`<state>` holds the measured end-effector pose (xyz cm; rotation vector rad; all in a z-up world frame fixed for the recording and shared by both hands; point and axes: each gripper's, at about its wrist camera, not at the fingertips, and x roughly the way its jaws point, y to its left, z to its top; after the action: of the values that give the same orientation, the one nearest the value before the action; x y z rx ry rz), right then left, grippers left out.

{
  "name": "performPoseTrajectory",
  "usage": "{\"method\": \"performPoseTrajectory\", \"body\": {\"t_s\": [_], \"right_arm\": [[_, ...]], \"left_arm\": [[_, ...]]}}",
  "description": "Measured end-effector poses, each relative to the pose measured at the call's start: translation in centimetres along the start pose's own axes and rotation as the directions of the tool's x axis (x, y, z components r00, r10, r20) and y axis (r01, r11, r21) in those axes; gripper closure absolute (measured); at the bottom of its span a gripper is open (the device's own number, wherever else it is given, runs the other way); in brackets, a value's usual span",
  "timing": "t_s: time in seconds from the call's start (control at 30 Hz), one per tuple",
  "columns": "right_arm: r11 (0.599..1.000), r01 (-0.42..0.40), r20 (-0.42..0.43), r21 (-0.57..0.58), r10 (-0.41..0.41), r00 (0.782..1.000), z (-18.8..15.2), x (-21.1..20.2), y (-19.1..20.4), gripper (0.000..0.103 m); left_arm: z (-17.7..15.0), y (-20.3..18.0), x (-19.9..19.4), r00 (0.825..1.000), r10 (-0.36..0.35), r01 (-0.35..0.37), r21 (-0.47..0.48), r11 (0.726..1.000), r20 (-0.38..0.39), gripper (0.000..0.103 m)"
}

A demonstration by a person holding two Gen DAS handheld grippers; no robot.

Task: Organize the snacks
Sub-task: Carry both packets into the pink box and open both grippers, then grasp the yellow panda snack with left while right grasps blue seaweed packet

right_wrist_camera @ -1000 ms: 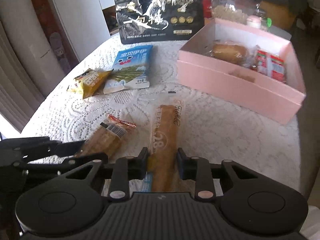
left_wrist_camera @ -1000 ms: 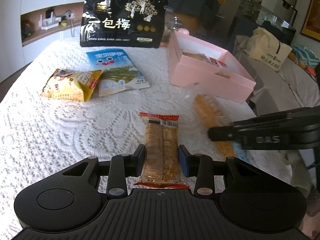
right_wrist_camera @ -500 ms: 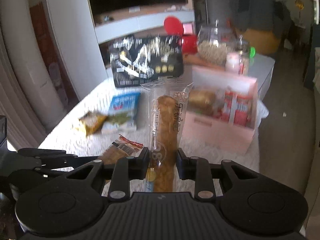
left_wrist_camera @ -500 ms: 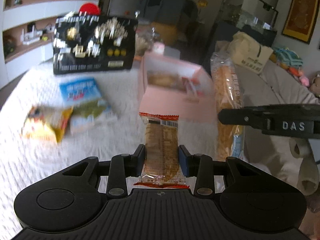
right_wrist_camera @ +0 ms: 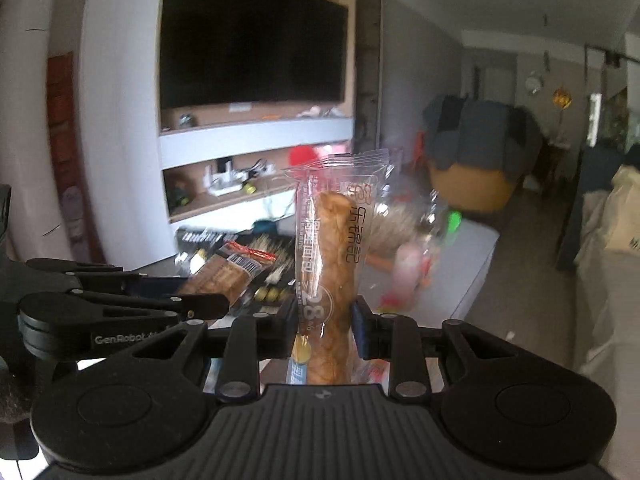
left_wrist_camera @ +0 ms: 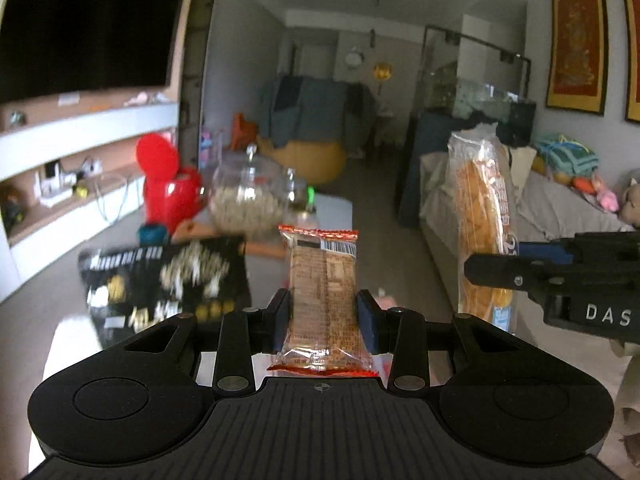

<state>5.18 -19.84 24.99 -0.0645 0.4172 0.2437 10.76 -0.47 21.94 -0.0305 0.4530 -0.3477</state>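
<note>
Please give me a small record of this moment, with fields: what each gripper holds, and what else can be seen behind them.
left gripper: shut on the orange-edged biscuit pack, which stands upright
right gripper: shut on the long bread roll in clear wrap, also upright
black snack bag: low, behind the left gripper, blurred
glass jar: behind the black snack bag
red object: left of the glass jar, too blurred to identify

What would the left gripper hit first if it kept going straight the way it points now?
Probably the glass jar beyond the packet that the left gripper holds, though depth is unclear and the nearer black bag sits just off to one side.
</note>
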Motion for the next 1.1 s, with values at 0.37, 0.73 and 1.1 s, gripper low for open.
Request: {"method": "performPoseTrajectory", "body": {"t_s": [0.37,0.73,1.1], "right_arm": [[0.994,0.096,0.003,0.044,-0.096,0.995,6.6,4.7,-4.5,0.075],[0.992,0.084,-0.277,0.092,-0.056,0.959,2.6,16.5,-6.4,0.073],[0.983,0.077,-0.384,0.165,-0.008,0.923,-0.7,19.2,-7.6,0.052]], "left_arm": [[2.3,-1.2,7.2,0.999,0.013,-0.012,0.042,0.999,-0.042,0.062],[-1.8,2.9,16.9,0.955,-0.163,0.115,-0.197,0.974,-0.248,0.060],[-3.7,8.4,14.2,0.958,-0.140,0.080,-0.235,0.969,-0.252,0.060]]}}
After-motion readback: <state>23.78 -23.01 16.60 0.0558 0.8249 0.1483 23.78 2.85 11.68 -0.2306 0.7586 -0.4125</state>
